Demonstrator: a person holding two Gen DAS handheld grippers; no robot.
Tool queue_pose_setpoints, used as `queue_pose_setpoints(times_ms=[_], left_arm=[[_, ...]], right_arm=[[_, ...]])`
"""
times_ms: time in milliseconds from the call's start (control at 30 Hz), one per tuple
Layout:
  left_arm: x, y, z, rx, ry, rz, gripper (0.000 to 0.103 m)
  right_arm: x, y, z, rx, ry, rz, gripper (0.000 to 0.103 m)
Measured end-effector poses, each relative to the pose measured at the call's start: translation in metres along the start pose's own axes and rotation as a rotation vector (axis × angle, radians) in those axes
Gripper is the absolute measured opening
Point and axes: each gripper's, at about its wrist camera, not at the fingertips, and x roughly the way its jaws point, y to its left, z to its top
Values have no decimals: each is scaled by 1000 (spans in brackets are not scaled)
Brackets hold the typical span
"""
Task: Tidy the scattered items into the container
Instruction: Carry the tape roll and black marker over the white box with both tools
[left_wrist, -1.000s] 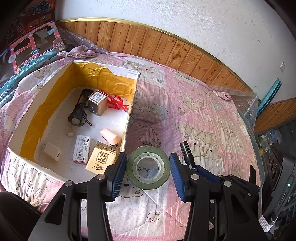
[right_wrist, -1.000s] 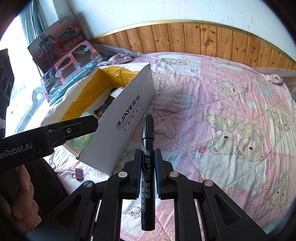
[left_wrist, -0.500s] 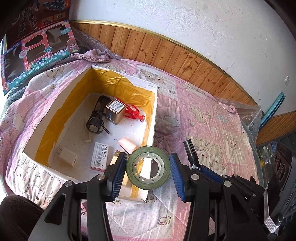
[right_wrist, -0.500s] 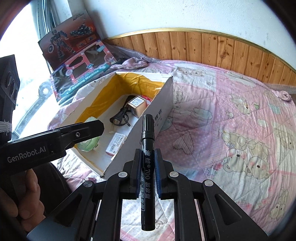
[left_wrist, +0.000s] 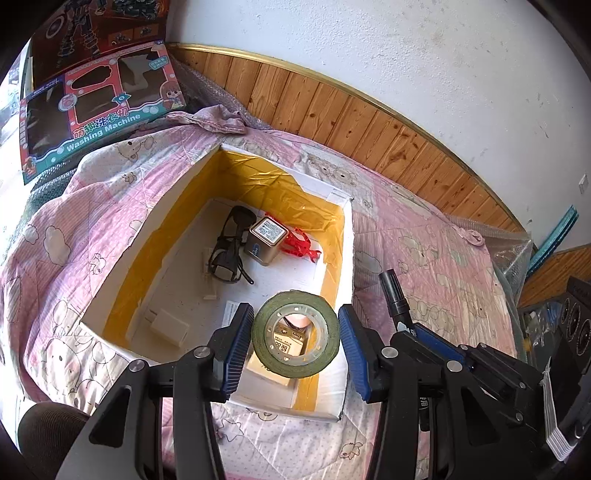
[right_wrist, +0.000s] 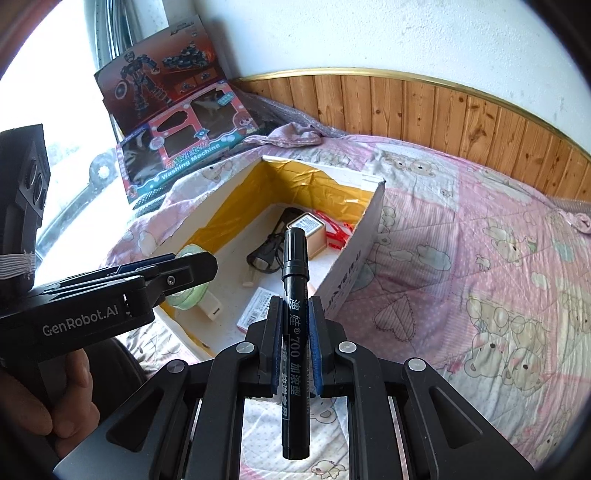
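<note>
In the left wrist view, the left hand-held gripper (left_wrist: 295, 341) grasps a green roll of tape (left_wrist: 295, 334) between its blue pads, held over the near end of the open white box (left_wrist: 349, 258) that sits on the pink bed (left_wrist: 424, 258). In the right wrist view, the right hand-held gripper (right_wrist: 294, 332) is clenched on a black marker (right_wrist: 294, 295), which points toward the box (right_wrist: 354, 266) holding a small tin (right_wrist: 308, 230) and a black cable (right_wrist: 264, 254)

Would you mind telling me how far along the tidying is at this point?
Done: glasses, a small tin, a red toy and a white charger already lie in the box. In hand: the left gripper holds a tape roll over the box; the right gripper clamps a black marker. Left: dropping both in.
</note>
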Motion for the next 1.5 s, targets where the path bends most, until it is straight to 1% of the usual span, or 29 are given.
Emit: queue_pose_setpoints(times_ms=[533, 833, 1267, 1500], left_arm=[[14, 28, 20, -8, 6, 42, 49], [27, 44, 27, -21, 26, 68, 49], [53, 56, 33, -28, 70, 87, 49], [69, 60, 42, -27, 105, 102, 49]], right_arm=[[33, 27, 26, -76, 23, -2, 14], [51, 35, 35, -99, 45, 1, 14], [81, 31, 45, -68, 101, 30, 14], [100, 25, 57, -63, 131, 24, 14]])
